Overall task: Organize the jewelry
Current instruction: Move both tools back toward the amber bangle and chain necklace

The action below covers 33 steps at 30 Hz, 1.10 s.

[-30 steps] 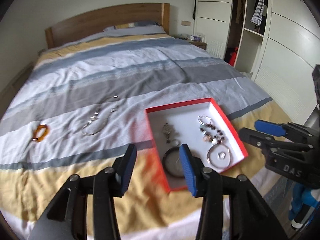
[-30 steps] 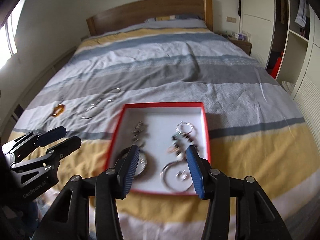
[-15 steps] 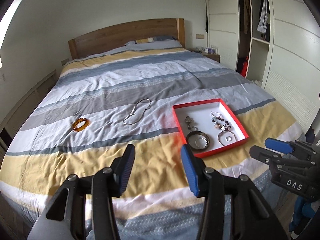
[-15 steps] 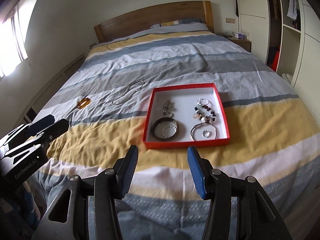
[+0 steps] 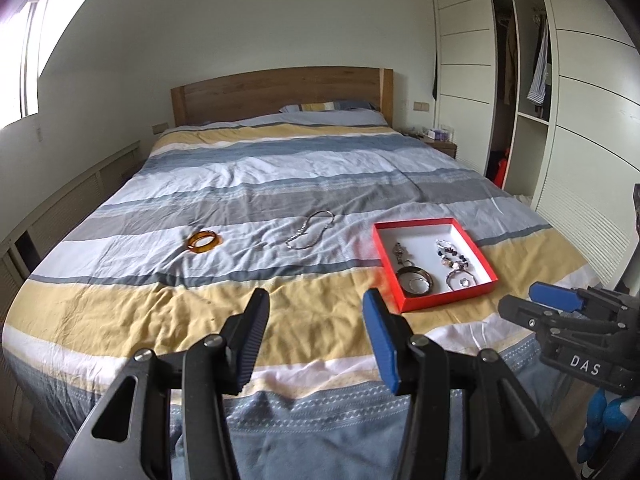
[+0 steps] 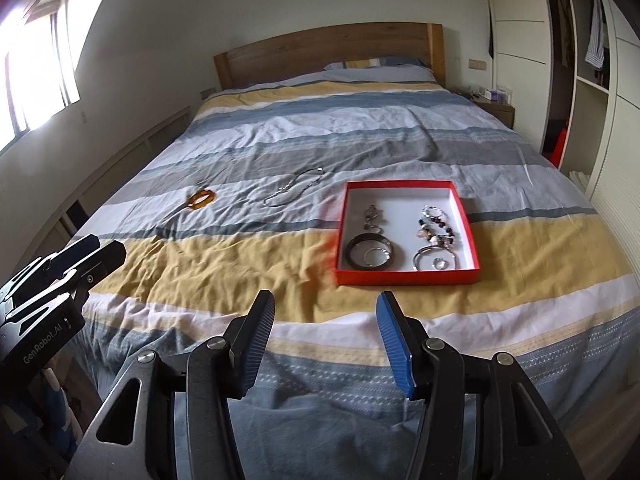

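A red box [image 5: 386, 259] [image 6: 408, 277] with a white inside lies on the striped bed cover and holds several bracelets, rings and a watch. An amber bangle [image 5: 203, 241] [image 6: 202, 197] and a silver chain necklace [image 5: 310, 234] [image 6: 291, 188] lie loose on the cover to the box's left. My left gripper [image 5: 314, 338] hovers over the foot of the bed, open, with nothing between its fingers. My right gripper [image 6: 325, 338] is also open and empty, well short of the box. Each gripper appears at the edge of the other's view: the right gripper [image 5: 538, 304], the left gripper [image 6: 100, 248].
The bed [image 5: 280, 168] fills the room, with a wooden headboard [image 5: 280, 92] at the far end. White wardrobes [image 5: 580, 120] stand along the right, a window [image 6: 28, 80] and low wall panels on the left. A bedside table [image 5: 440, 144] sits at the back right.
Both grippers have pulled back from just over the red box to beyond the foot of the bed and risen a little. The box and loose jewelry look smaller and farther away.
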{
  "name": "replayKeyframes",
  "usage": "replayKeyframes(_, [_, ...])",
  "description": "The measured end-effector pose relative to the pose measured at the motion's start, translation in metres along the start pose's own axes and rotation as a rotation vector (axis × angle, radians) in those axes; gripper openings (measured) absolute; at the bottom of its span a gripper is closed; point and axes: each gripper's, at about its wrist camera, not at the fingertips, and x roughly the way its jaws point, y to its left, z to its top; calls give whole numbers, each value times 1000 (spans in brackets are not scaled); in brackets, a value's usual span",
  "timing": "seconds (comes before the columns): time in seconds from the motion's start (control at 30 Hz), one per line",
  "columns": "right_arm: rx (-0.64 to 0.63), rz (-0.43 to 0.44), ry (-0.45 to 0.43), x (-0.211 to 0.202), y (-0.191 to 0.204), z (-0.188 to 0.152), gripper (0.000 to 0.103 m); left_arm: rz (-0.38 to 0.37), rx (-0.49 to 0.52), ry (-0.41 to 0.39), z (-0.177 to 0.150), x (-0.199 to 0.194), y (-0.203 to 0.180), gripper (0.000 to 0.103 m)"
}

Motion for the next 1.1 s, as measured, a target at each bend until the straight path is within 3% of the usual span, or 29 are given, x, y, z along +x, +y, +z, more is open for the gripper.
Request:
replayKeyframes(0.67, [-94,4,-63,-25,54,10,59,70,-97,-56,-13,-25,55,47])
replayKeyframes(0.8, [-110,1,-57,-21,63,12,59,75,-126,-58,-15,-21,68,53])
replayKeyframes(1.1, [-134,20,2,12,77,14,59,78,-189,25,-32,18,98,56])
